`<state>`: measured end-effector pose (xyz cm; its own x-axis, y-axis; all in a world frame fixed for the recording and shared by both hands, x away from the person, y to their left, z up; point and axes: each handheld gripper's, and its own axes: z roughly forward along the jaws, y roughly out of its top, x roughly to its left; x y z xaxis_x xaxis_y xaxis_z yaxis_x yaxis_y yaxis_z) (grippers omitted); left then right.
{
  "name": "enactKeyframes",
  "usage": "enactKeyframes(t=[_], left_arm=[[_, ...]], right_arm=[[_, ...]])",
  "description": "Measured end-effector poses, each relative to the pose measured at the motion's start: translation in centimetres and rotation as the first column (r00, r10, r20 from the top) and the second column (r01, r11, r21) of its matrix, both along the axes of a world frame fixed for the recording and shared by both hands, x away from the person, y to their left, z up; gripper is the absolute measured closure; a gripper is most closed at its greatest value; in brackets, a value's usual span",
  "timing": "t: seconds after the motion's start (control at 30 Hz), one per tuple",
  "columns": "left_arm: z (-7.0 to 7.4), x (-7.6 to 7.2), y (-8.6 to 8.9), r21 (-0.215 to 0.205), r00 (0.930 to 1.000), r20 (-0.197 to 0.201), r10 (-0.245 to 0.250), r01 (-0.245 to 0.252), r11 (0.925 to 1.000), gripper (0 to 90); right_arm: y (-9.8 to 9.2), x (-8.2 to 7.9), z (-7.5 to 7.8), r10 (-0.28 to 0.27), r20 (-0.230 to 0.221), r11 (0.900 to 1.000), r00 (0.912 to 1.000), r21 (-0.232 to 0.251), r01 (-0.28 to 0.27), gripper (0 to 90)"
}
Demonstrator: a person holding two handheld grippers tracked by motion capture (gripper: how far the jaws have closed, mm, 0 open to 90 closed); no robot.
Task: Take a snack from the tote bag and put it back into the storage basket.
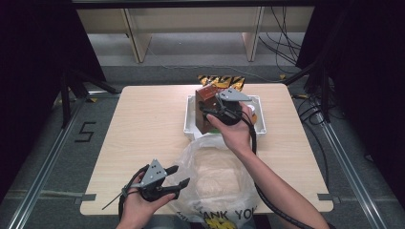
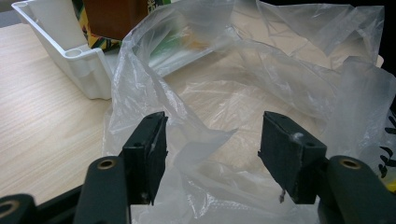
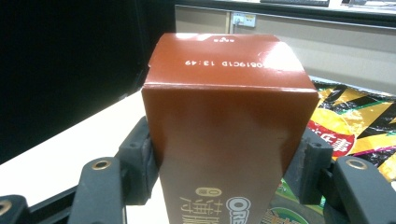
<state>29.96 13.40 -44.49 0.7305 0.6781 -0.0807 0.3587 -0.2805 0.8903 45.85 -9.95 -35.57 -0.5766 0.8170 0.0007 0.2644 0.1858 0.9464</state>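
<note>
My right gripper (image 3: 224,172) has its jaws pinched on a brown Oreo box (image 3: 224,140), one pad pressed flat against each side wall of the carton, so the box stands up between them with its printed end flap facing me above the jaw tips. In the high view that same right gripper (image 1: 216,110) holds the box (image 1: 206,95) over the white bin (image 1: 260,125), at the bin's left part; I cannot tell whether the carton's lower end touches the bin floor. Just past the right-hand jaw, a yellow and black snack packet (image 3: 355,121) lies beyond the box. My left gripper (image 2: 212,149) has its jaws spread wide, with nothing pinched. Crumpled film of the clear plastic bag (image 2: 243,93) rises between the two pads and beyond them, and the bag's open mouth spreads ahead of the jaw tips; whether the film brushes a pad, I cannot tell. Ahead and to the left of the left-hand jaw I see the corner of the bin (image 2: 84,65). From above, the left gripper (image 1: 177,177) sits at the near left edge of the bag (image 1: 215,176), which lies on the wooden table (image 1: 143,124) between the two grippers.
</note>
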Motion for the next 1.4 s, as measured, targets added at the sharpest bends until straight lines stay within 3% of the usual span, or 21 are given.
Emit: enactKeyframes(t=[0.03, 0.13, 0.2, 0.4, 0.53, 0.67, 0.73, 0.8, 0.9, 0.97, 1.17, 1.2, 1.3, 1.33, 1.4], left_arm=[[0.0, 0.0, 0.0, 0.008, 1.0, 0.0, 0.003, -0.003, 1.0, 40.4], [0.0, 0.0, 0.0, 0.008, 1.0, 0.0, 0.002, -0.002, 1.0, 40.4], [0.0, 0.0, 0.0, 0.0, 1.0, 0.0, -0.003, 0.003, 1.0, 40.4], [0.0, 0.0, 0.1, 0.006, 1.0, 0.004, -0.006, 0.006, 1.0, 40.3], [0.1, 0.0, 0.2, 0.012, 1.0, 0.005, -0.001, 0.001, 0.9999, 40.3], [0.0, -0.1, 0.1, -0.004, 0.9999, -0.01, 0.003, -0.004, 1.0, 40.3], [0.0, -0.1, 0.1, -0.004, 0.9999, -0.01, 0.004, -0.004, 1.0, 40.3], [0.0, 0.0, 0.1, -0.005, 1.0, -0.008, 0.001, -0.001, 1.0, 40.3], [0.0, 0.0, 0.2, 0.008, 1.0, 0.002, -0.008, 0.008, 0.9999, 40.3], [-0.1, 0.0, 0.2, 0.001, 1.0, 0.003, -0.006, 0.006, 1.0, 40.3], [-0.1, 0.0, 0.2, 0.001, 1.0, 0.002, -0.006, 0.006, 1.0, 40.3], [-0.1, 0.0, 0.2, 0.003, 1.0, 0.005, -0.009, 0.009, 1.0, 40.3], [-0.1, 0.0, 0.2, 0.004, 0.9999, 0.005, -0.01, 0.01, 0.9999, 40.3], [0.0, 0.0, 0.2, 0.014, 1.0, 0.003, -0.006, 0.006, 0.9999, 40.3], [0.0, 0.0, 0.2, 0.015, 1.0, 0.003, -0.006, 0.006, 0.9999, 40.3]], right_arm=[[0.2, 0.1, -0.1, -0.018, 0.01, 1.0, 0.9998, 0.017, 0.017, 38.6], [0.1, 0.3, -0.2, 0.004, 0.02, 1.0, 0.9998, 0.001, -0.004, 38.6], [0.3, 0.2, -0.2, 0.004, -0.003, 1.0, 1.0, 0.0, -0.004, 38.5], [0.7, 0.6, -0.5, 0.004, 0.014, 1.0, 0.9999, -0.002, -0.004, 38.5], [0.9, 0.5, -0.9, 0.004, -0.008, 1.0, 1.0, -0.008, -0.004, 38.5], [0.9, 0.8, -1.3, 0.022, 0.002, 1.0, 0.9998, -0.02, -0.022, 38.5], [1.1, 0.9, -1.4, 0.002, 0.009, 1.0, 1.0, -0.007, -0.001, 38.5], [1.0, 0.9, -1.5, 0.01, 0.006, 1.0, 0.9999, -0.026, -0.01, 38.5], [1.4, 0.9, -1.6, -0.004, -0.014, 1.0, 0.9999, -0.008, 0.004, 38.5], [1.3, 1.0, -1.8, 0.013, 0.002, 1.0, 0.9999, -0.023, -0.013, 38.5], [1.7, 1.3, -2.3, -0.014, -0.025, 1.0, 0.9996, -0.019, 0.014, 38.5], [1.5, 1.5, -2.5, -0.001, -0.005, 0.999, 1.0, -0.033, 0.001, 38.5], [1.8, 1.5, -2.7, -0.003, -0.025, 1.0, 0.9997, -0.018, 0.003, 38.4], [1.6, 1.5, -2.8, 0.007, -0.022, 0.999, 0.9997, -0.038, -0.008, 38.5], [1.7, 1.6, -2.9, 0.013, -0.029, 0.999, 0.9995, -0.037, -0.014, 38.5]])
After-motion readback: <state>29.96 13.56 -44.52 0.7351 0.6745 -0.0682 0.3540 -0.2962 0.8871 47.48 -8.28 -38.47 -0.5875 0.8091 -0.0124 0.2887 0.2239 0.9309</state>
